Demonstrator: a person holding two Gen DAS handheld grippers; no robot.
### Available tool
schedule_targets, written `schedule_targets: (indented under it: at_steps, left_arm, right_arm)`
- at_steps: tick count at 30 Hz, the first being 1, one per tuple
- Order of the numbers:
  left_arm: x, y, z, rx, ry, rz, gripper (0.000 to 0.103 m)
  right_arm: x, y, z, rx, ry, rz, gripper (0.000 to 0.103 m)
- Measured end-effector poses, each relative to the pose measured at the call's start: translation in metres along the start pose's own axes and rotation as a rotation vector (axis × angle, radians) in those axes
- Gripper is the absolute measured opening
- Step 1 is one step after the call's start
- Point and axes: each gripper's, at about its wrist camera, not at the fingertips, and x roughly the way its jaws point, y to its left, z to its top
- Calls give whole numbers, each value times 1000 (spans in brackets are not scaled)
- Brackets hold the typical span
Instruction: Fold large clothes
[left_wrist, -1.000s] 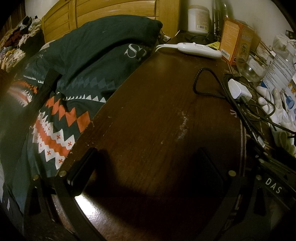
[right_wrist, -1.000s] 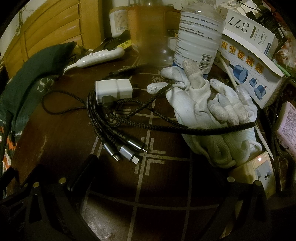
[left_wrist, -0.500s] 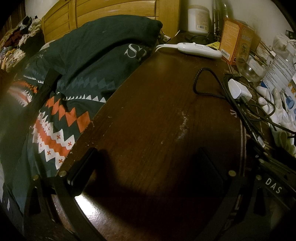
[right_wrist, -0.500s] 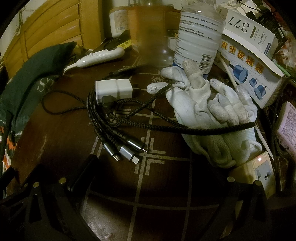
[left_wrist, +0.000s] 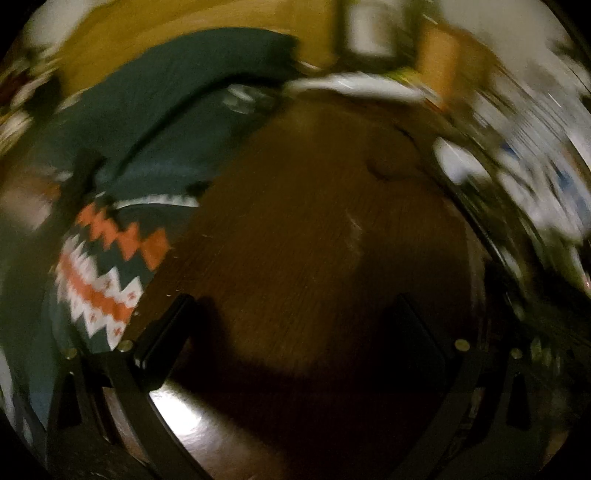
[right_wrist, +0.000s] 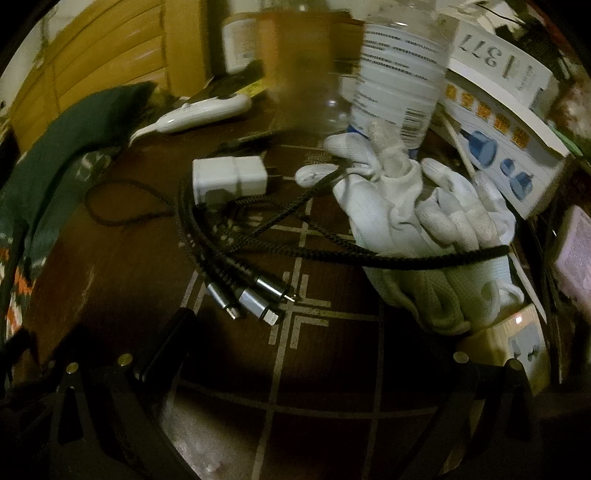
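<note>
A dark wooden table fills both wrist views, the left one smeared by blur. The large dark green patterned garment, zigzagged in orange and white, lies heaped off the table's edge at nine to eleven o'clock in the left view, backed by a wooden headboard. The left gripper sits at six o'clock, fingers wide apart and empty over bare wood. The right gripper is likewise spread with nothing between its fingers. Ahead of it, white gloves lie at two o'clock under a braided black cable, a clear water bottle stands at twelve, and a white charger plug rests near centre.
</note>
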Motion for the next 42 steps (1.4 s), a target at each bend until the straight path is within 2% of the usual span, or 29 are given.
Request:
schedule_targets:
  at_steps: [1,3,5,7,8,9,11,12,14,16,18,20,21,22,23,24,27,30,34,42]
  left_arm:
    - [-7,4,-6,12,6,-29,103]
    - [-34,18,-20,0,-37,-58,103]
    - [-79,46,-40,-30,-131,-20,103]
    - [-119,77,-60,-62,-216,44,103]
    - [-139,96,-69,-79,-261,109,103]
    - [-167,124,-81,-115,-316,218,103]
    - [-211,163,-99,-191,-396,353,103]
    - [-246,184,-113,-231,-460,458,103]
    - [-299,202,-135,-260,-560,638,103]
    - [-345,215,-155,-320,-629,776,103]
    - [-389,228,-184,-446,-693,862,103]
    - [-409,239,-211,-582,-729,915,103]
    - [-417,253,-224,-678,-673,929,103]
    - [-417,262,-233,-732,-609,910,103]
    - [-415,272,-246,-778,-523,859,103]
    - [-413,274,-254,-788,-496,834,103]
    - [-407,280,-288,-854,-406,837,103]
    - [-405,283,-312,-919,-383,815,103]
    - [-399,287,-319,-949,-351,819,103]
    - [-401,293,-339,-969,-329,805,103]
  right_arm:
    - [0,1,1,-12,12,6,103]
    - [-7,3,-1,-38,20,27,103]
    - [-23,7,-5,-63,-11,52,103]
    - [-57,18,-9,-108,-91,112,103]
    - [-72,23,-11,-128,-130,139,103]
    - [-101,35,-14,-173,-210,173,103]
    - [-145,62,-17,-254,-355,213,103]
    - [-167,76,-16,-280,-415,246,103]
    - [-210,100,-15,-304,-530,333,103]
    - [-278,130,-21,-336,-705,453,103]
    - [-324,151,-33,-367,-819,545,103]
    - [-373,175,-53,-414,-940,652,103]
    - [-398,192,-68,-442,-993,721,103]
    - [-409,204,-76,-462,-991,757,103]
    - [-418,219,-82,-487,-957,788,103]
    - [-425,244,-91,-562,-834,841,103]
    - [-422,293,-122,-729,-565,921,103]
    - [-409,316,-154,-787,-445,904,103]
    - [-395,331,-176,-820,-378,881,103]
    - [-395,333,-212,-866,-374,834,103]
